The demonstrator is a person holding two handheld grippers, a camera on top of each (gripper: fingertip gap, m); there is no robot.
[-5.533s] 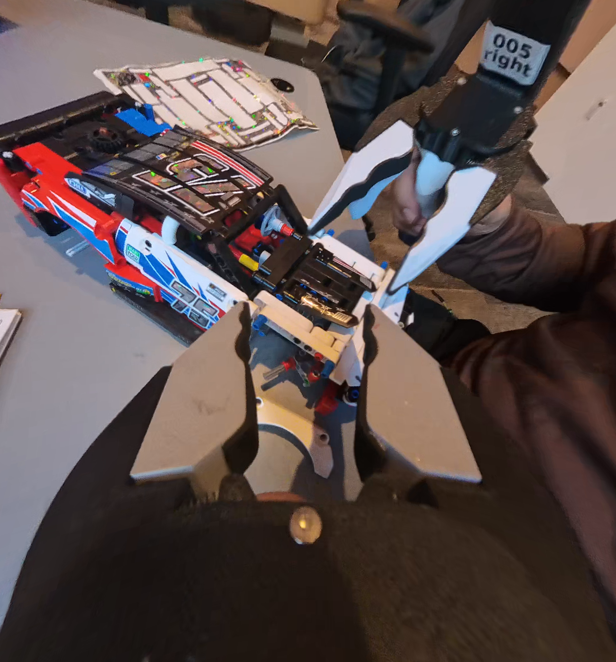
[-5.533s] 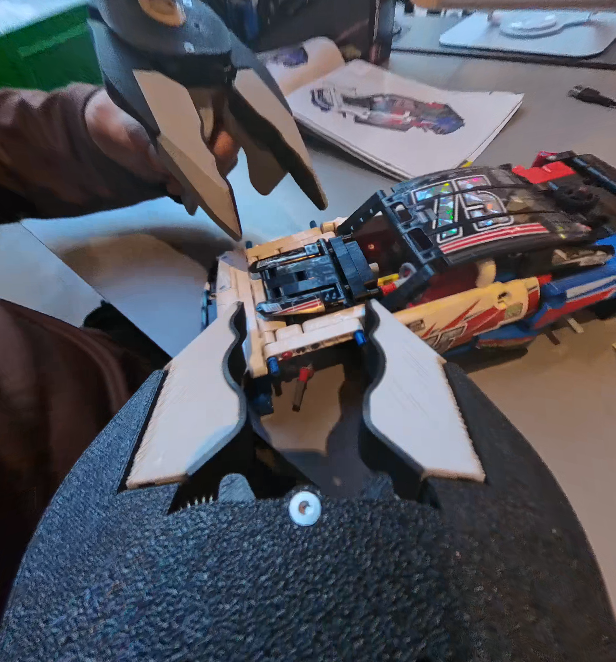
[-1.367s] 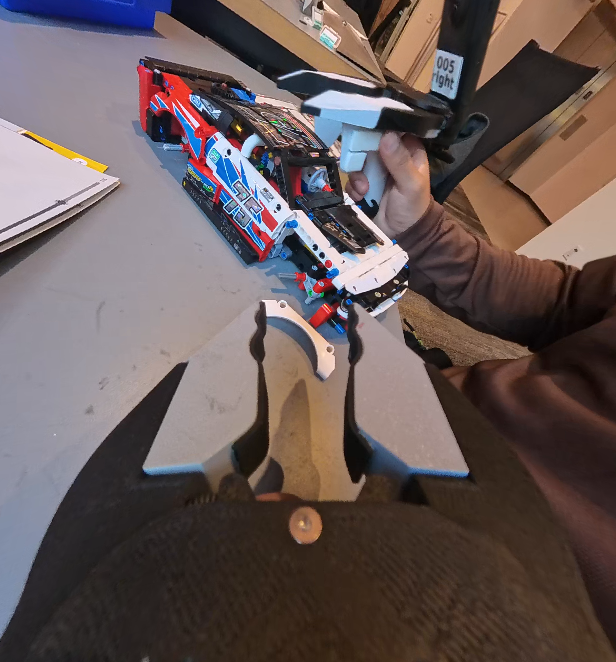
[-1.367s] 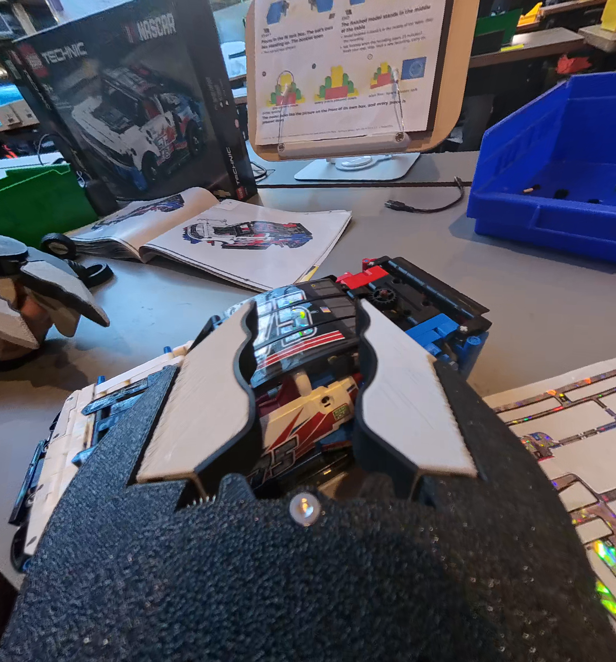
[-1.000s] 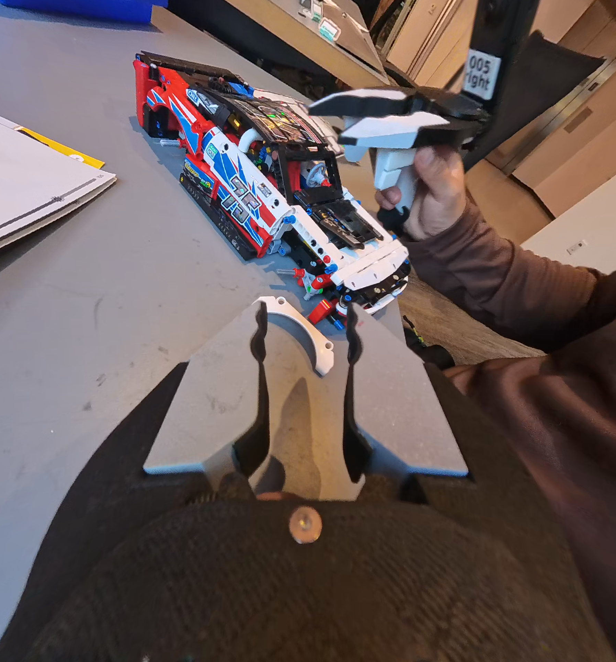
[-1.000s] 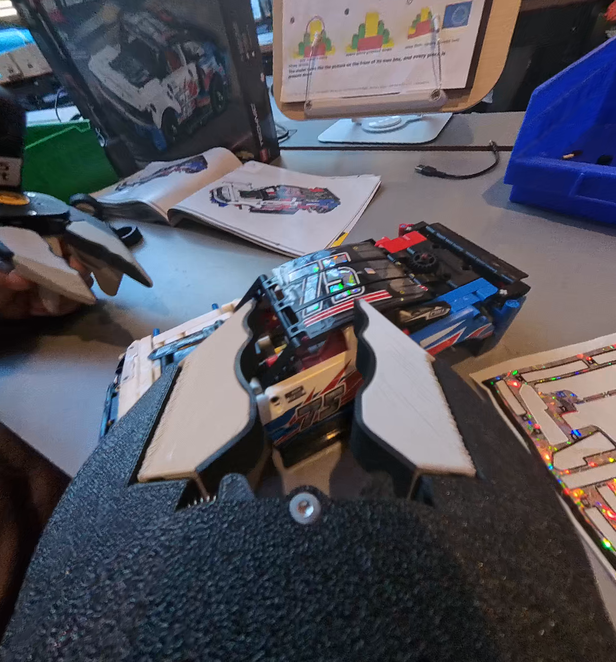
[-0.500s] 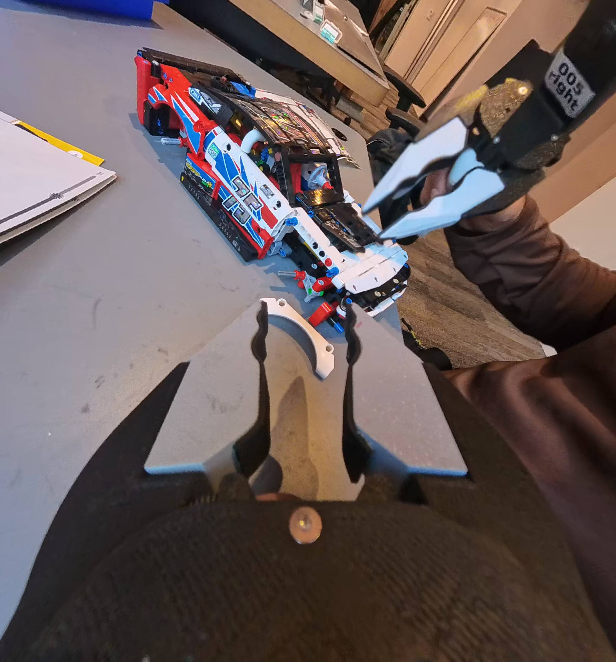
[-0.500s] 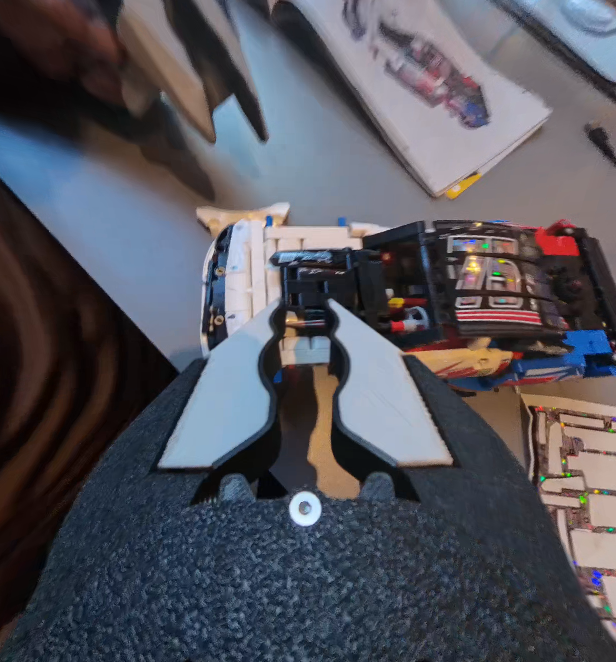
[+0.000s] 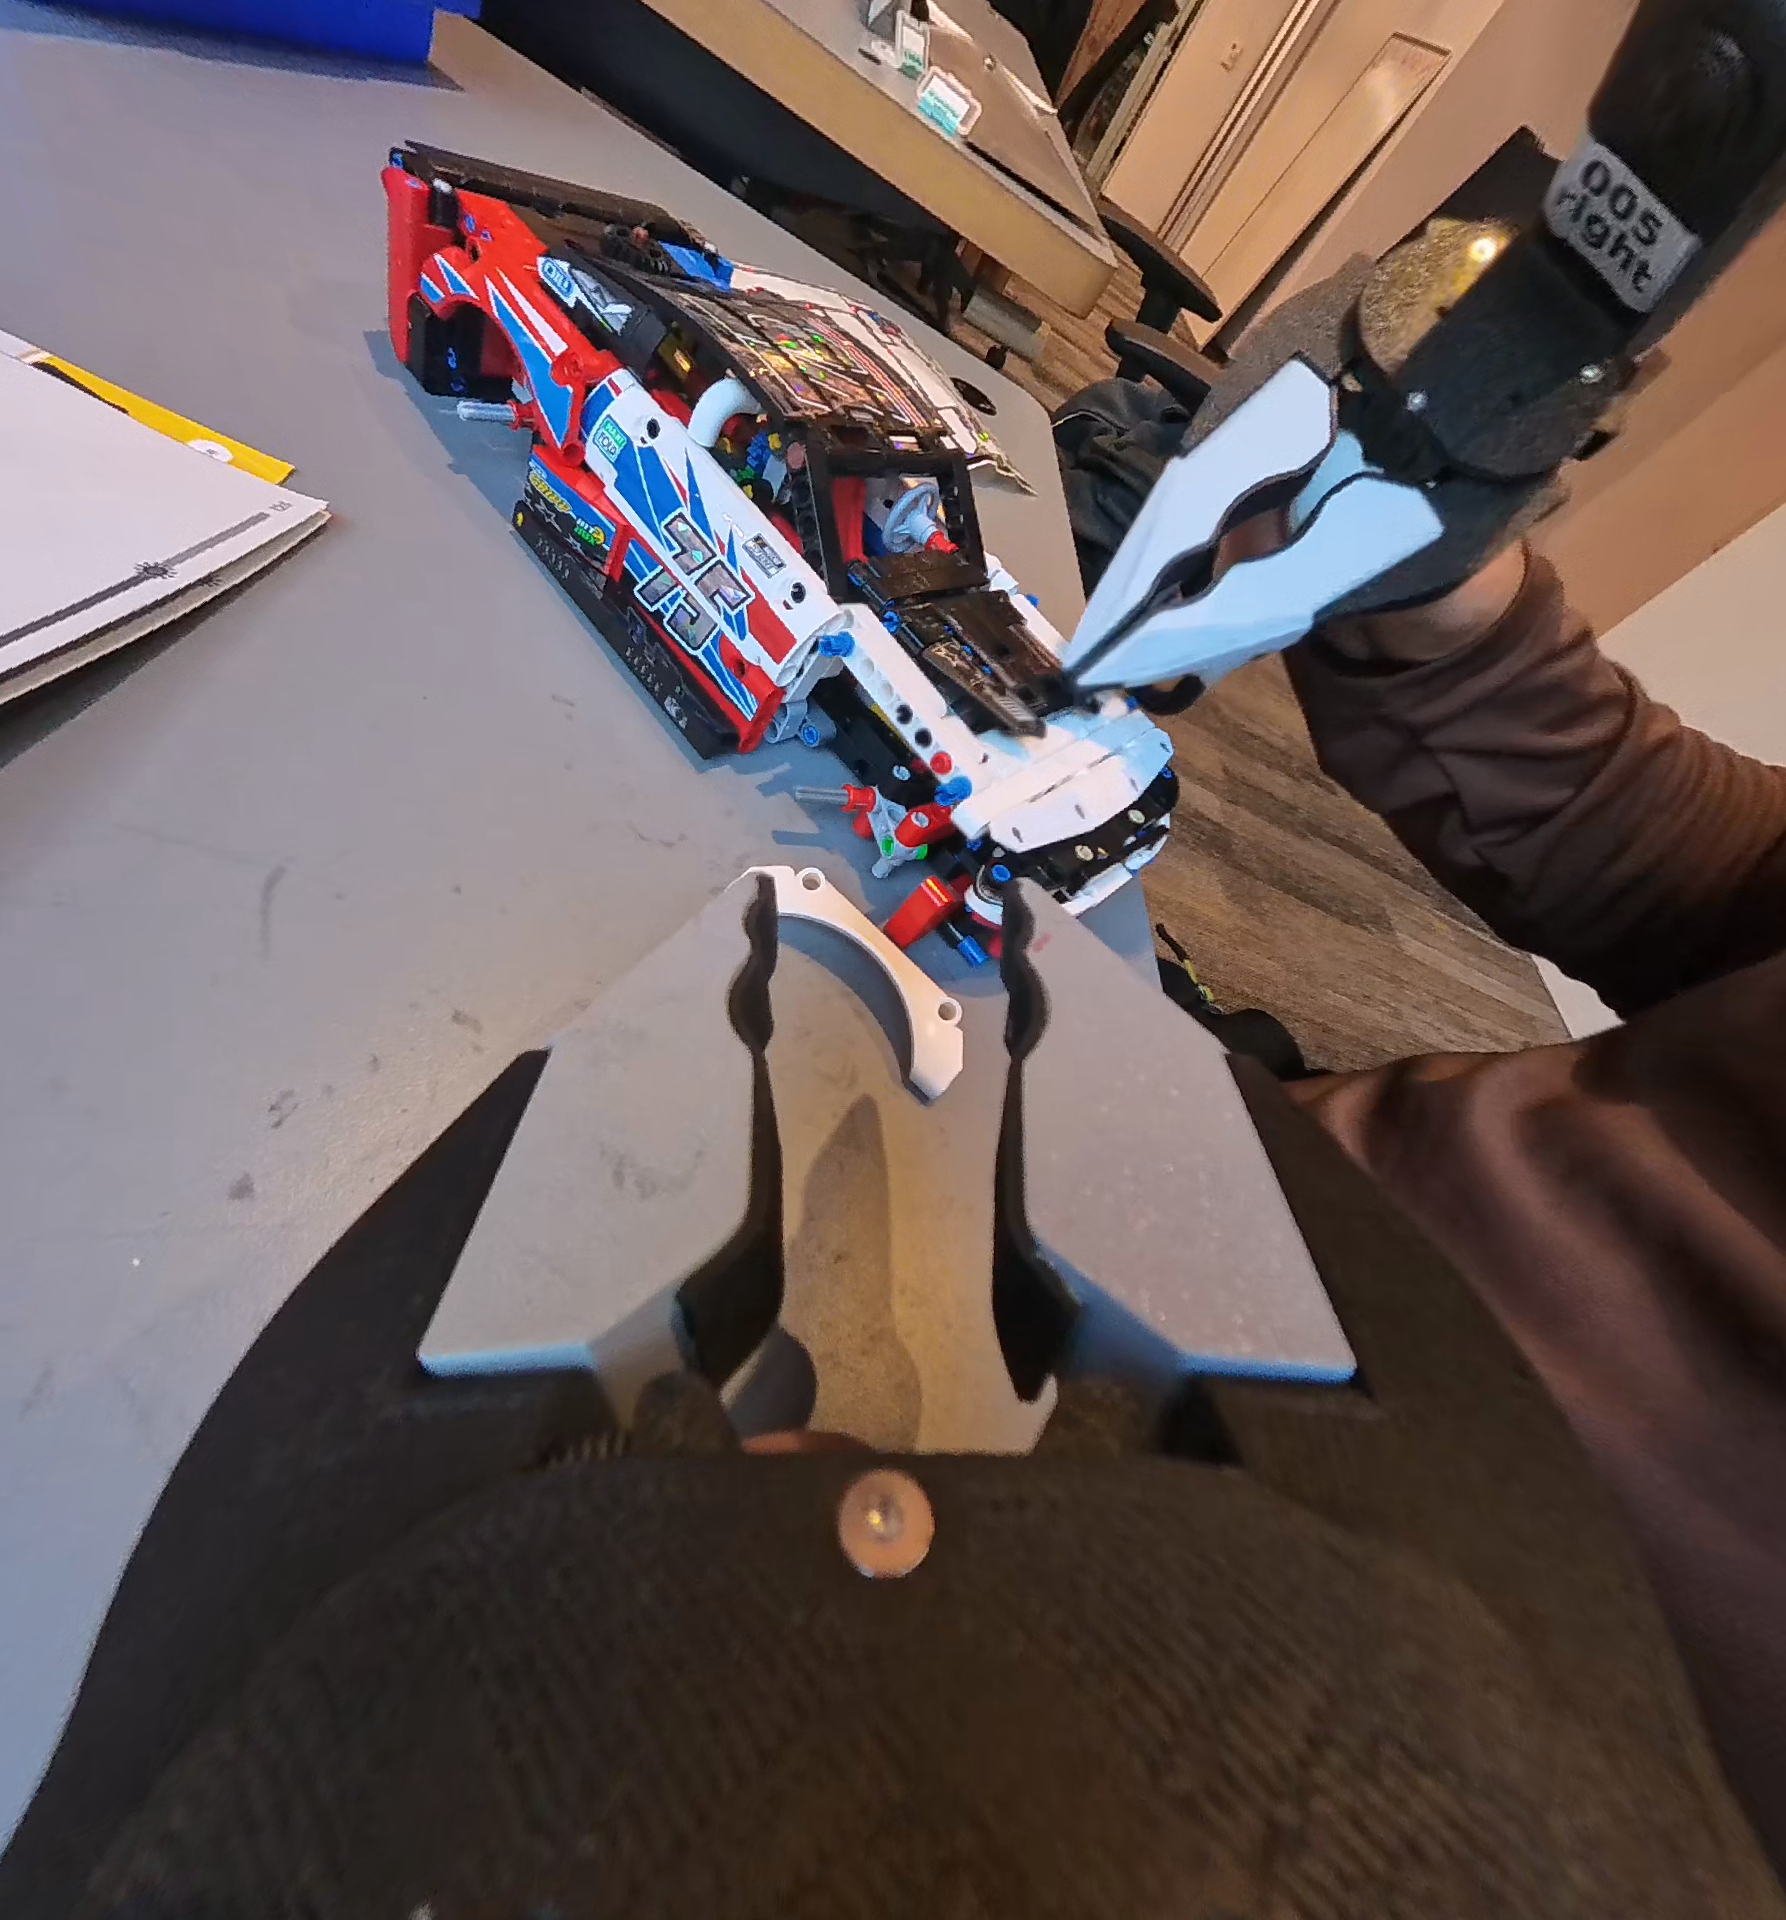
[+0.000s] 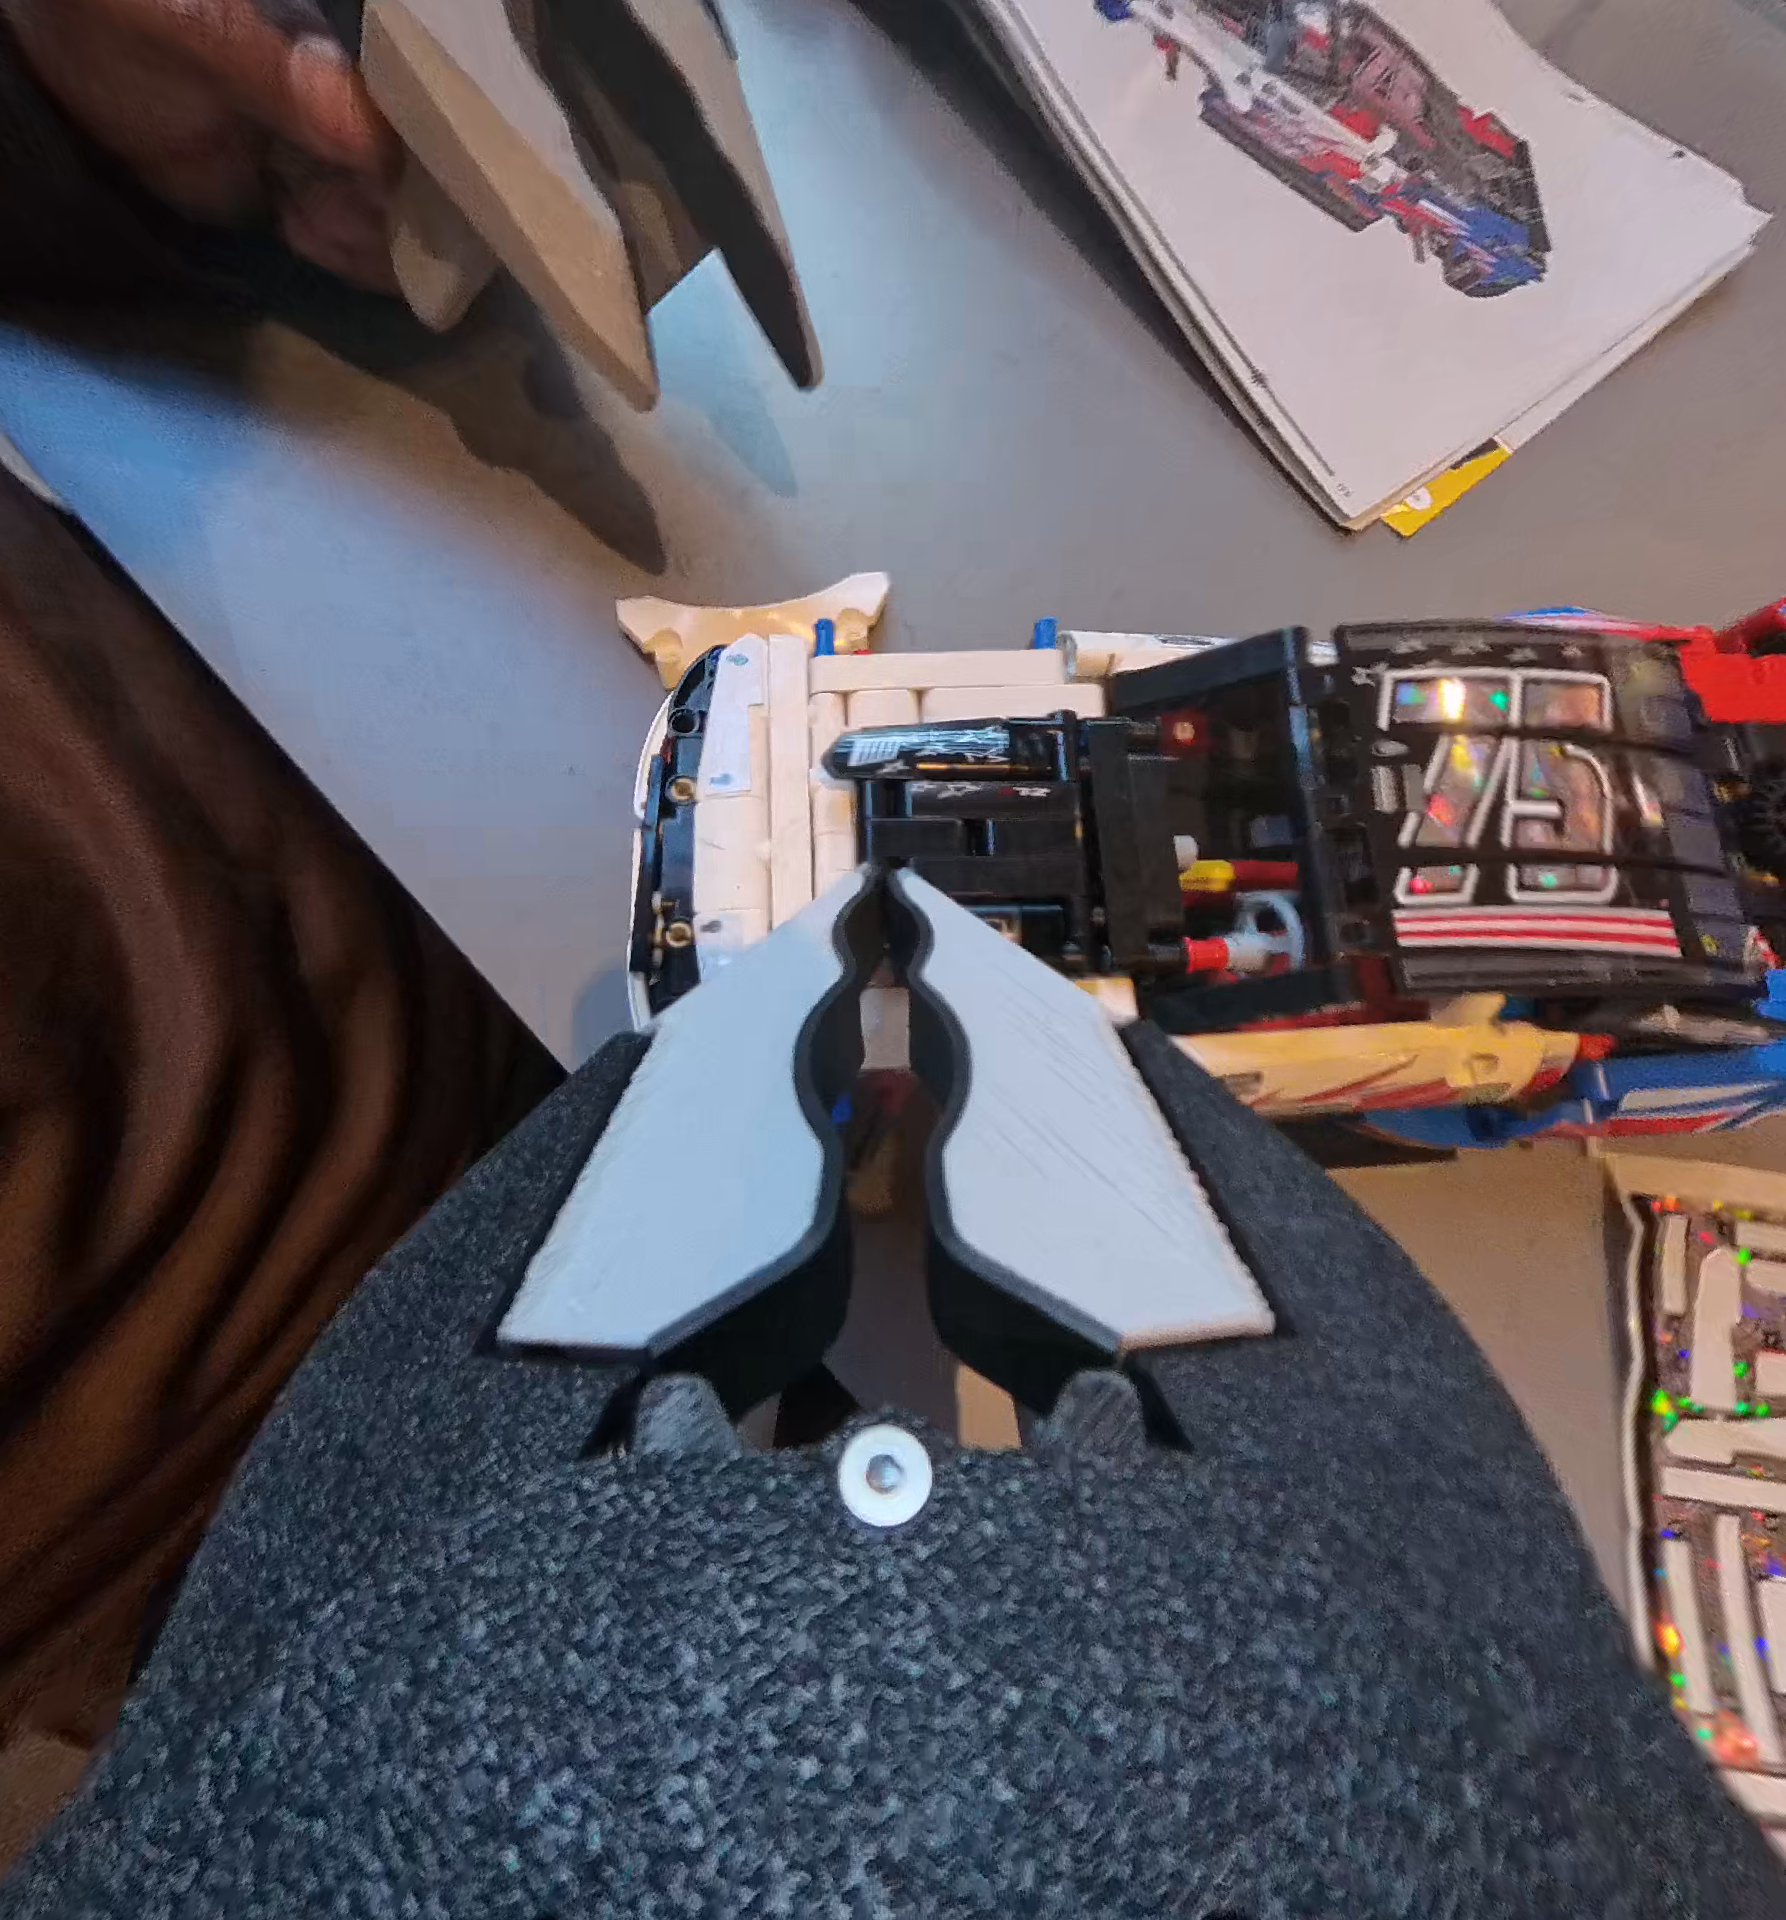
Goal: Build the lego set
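Jaws of the right gripper (image 10: 881,878) are nearly closed at the black hood panels of the red, white and blue lego race car (image 9: 723,540), at frame centre; whether a part is pinched cannot be told. Jaws of the left gripper (image 9: 881,914) stand open and empty over one loose white curved wheel-arch piece (image 9: 873,971). Bodywork is judged largely built; no wheels are seen fitted. One open instruction booklet (image 10: 1408,239) lies upper right, one holographic sticker sheet (image 10: 1741,1455) lower right.

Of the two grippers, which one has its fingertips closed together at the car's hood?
The right gripper: its tips meet at the lego car's black hood panel. The left gripper hangs open over the loose white arch piece.
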